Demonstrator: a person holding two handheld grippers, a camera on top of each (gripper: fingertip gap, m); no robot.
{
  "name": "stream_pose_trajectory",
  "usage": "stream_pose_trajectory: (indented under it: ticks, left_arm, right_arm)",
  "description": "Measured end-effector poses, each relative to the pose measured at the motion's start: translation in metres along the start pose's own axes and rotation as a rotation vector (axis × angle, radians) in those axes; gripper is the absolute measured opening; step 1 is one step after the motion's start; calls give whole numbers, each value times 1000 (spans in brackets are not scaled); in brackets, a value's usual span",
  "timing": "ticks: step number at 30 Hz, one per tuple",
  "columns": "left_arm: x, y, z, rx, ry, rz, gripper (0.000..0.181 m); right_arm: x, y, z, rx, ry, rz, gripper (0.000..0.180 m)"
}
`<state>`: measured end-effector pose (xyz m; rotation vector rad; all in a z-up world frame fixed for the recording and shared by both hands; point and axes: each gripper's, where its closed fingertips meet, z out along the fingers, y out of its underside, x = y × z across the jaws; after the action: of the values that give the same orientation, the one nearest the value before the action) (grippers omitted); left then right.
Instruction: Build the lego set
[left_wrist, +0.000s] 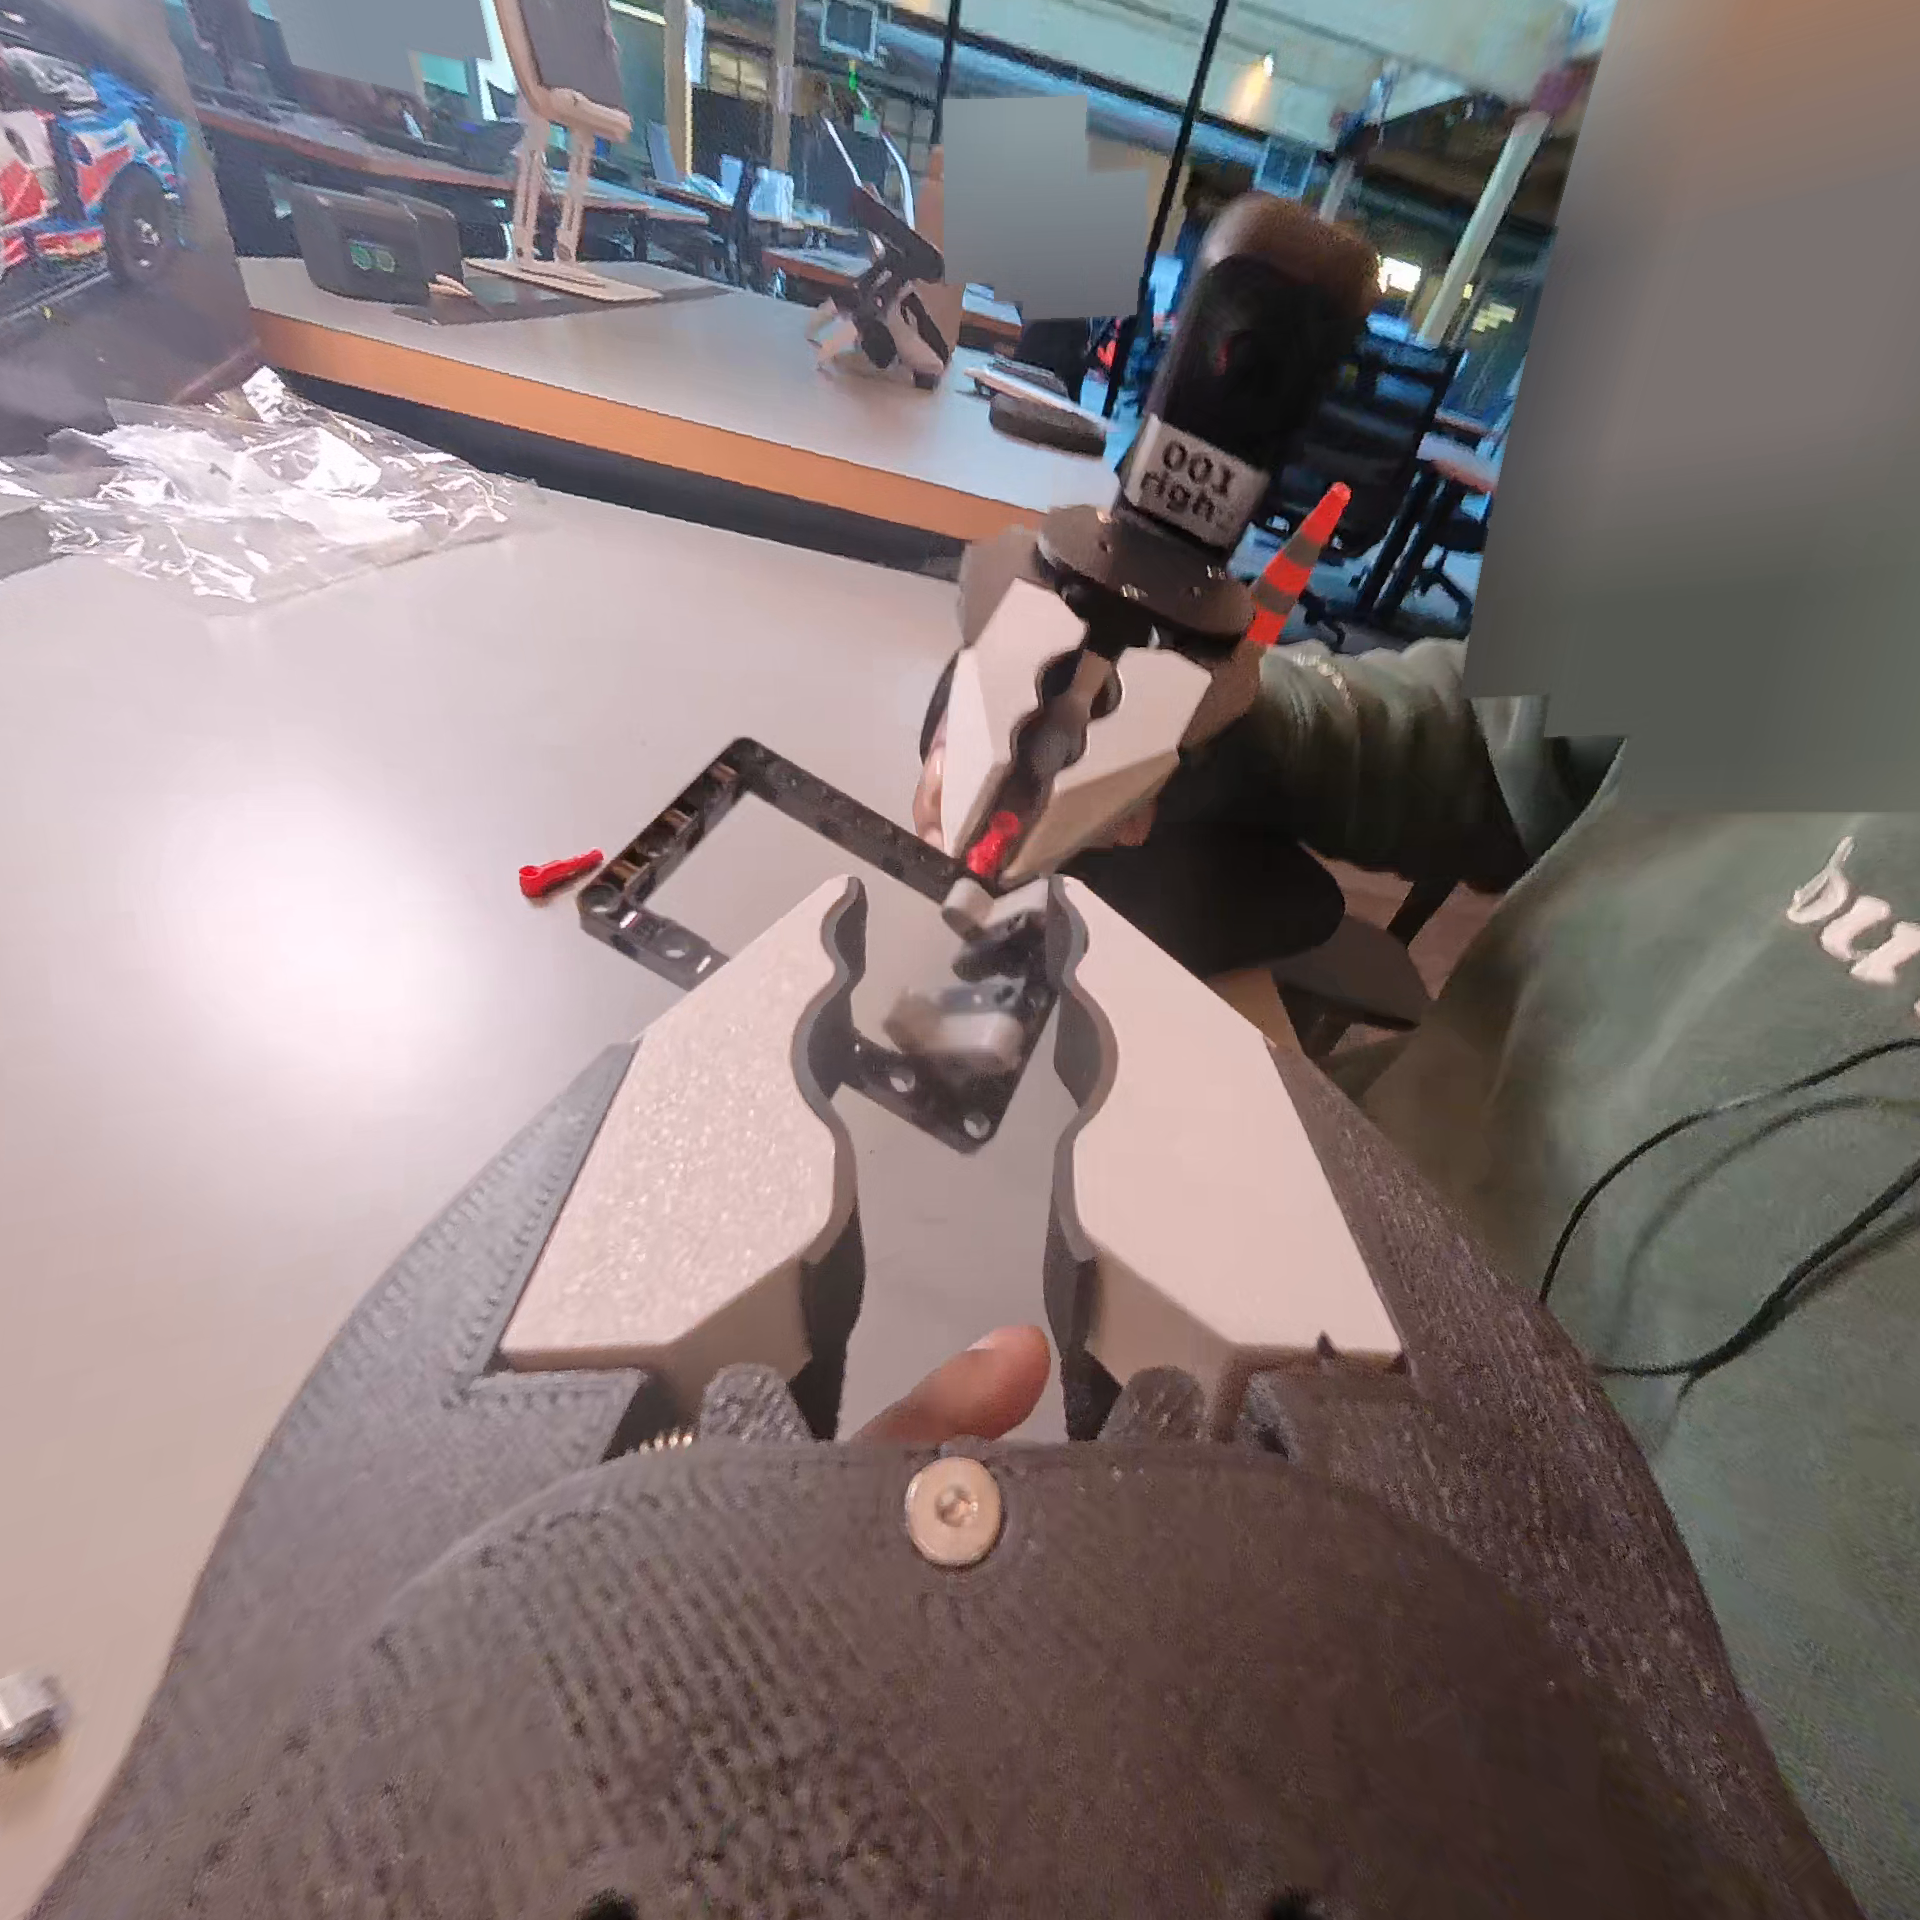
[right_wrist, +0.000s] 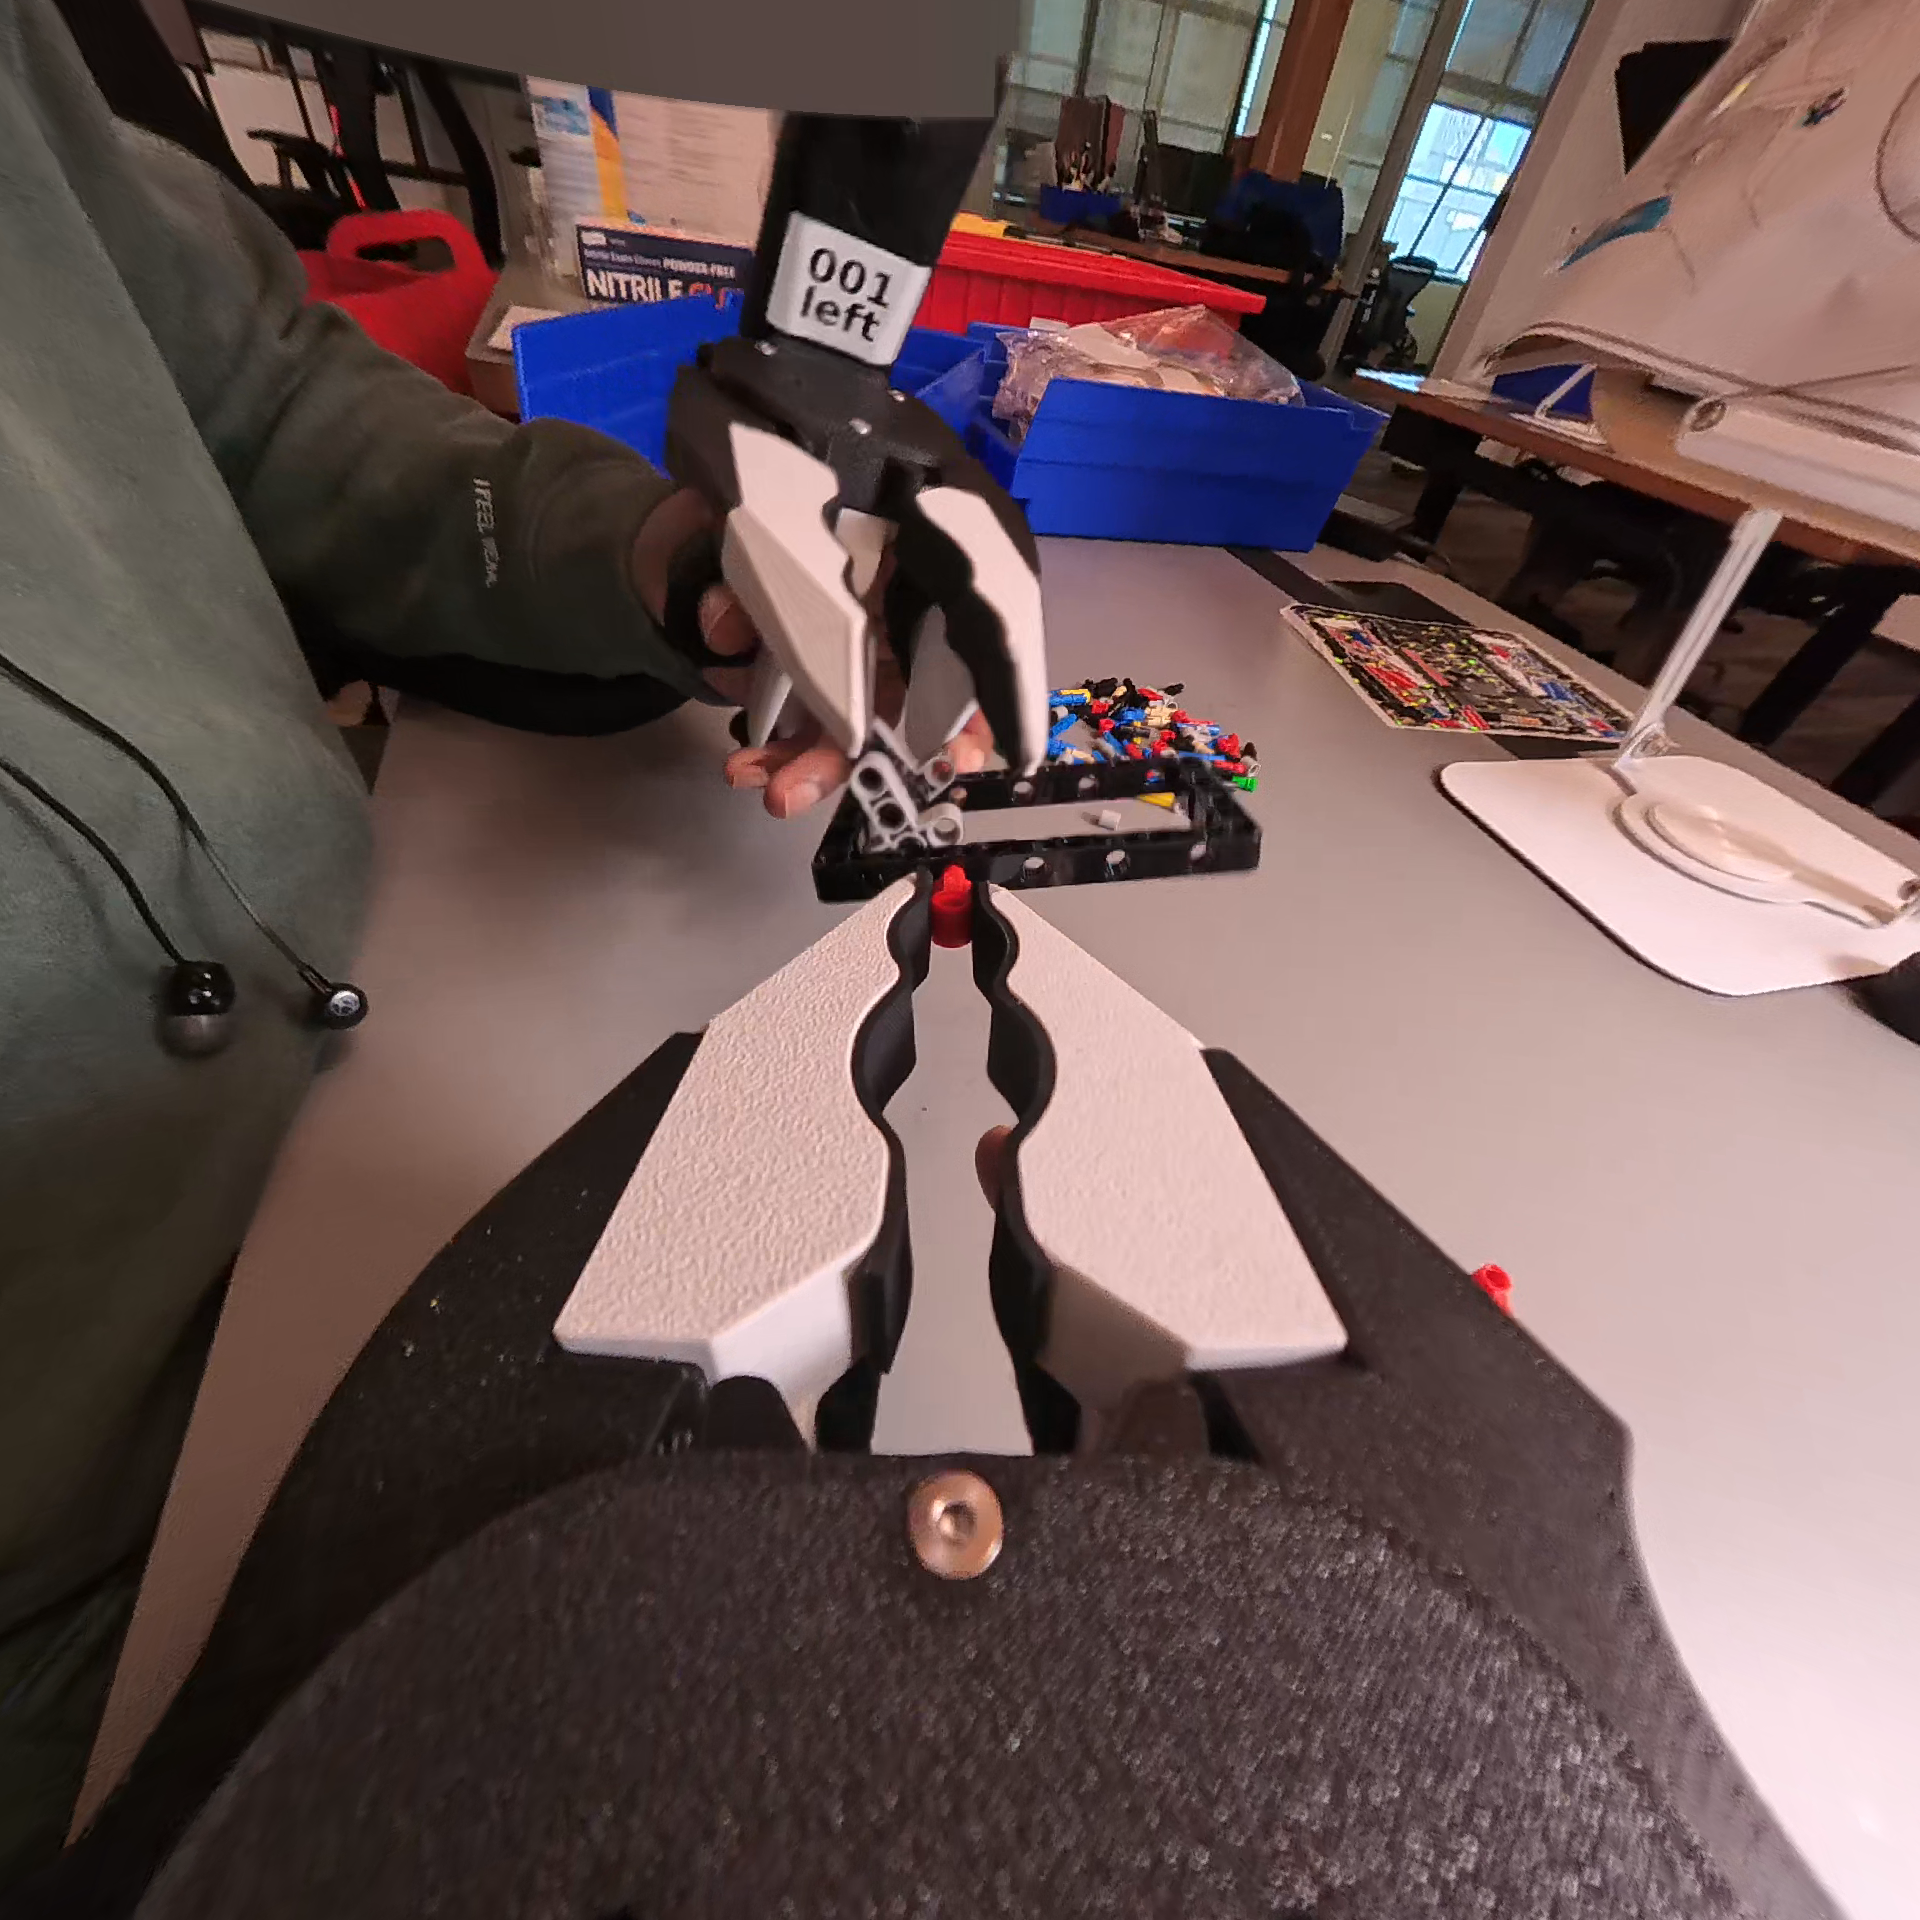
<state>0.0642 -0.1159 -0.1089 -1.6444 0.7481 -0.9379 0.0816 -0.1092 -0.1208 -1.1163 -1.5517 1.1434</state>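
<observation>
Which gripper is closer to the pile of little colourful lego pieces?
Left. The left gripper hangs over the black frame's end, just before the pile. The right gripper sits on the frame's opposite side.

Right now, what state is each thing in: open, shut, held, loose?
Right gripper: shut on red pin.
Left gripper: open around the grey piece.
Black frame: grey piece attached at one corner.
Second red pin: loose on table.
Parts pile: loose, unsorted.
</observation>
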Motion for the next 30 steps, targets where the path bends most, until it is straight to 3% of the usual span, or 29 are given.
stream_pose_trajectory:
  ticks: [1, 2, 9, 13, 17, 20, 25, 28, 30]
  left_arm:
    - [-5, -2, 0, 11, -28, -25, 18]
    - [-9, -1, 1, 11, -54, -38, 22]
    - [-19, -14, -10, 79, -73, -85, 57]
    - [-14, -1, -6, 37, 35, -242, 94]
    - [-19, -4, -8, 75, 48, -287, 96]
    - [-34, -13, -20, 157, 50, -405, 88]
    - [-24, -5, -7, 170, 296, -769, 35]
    - [-4, 0, 1, 113, 379, -742, 2]
    - [-1, 1, 2, 93, 371, -706, 0]
  right_arm:
    - [-4, -1, 1, 4, -6, -28, 5]
    - [-7, -3, 3, 13, -6, -50, 5]
    - [0, -2, 3, 9, 36, -69, 5]
    - [0, -4, 3, 28, 63, -118, 5]
    - [2, -9, 0, 60, 99, -155, 5]
    - [4, -14, -5, 86, 114, -173, 5]
    - [-16, -24, 3, 110, 64, -304, 5]
    - [-20, -23, 6, 103, 49, -329, 5]
    - [-20, -23, 5, 110, 40, -303, 5]
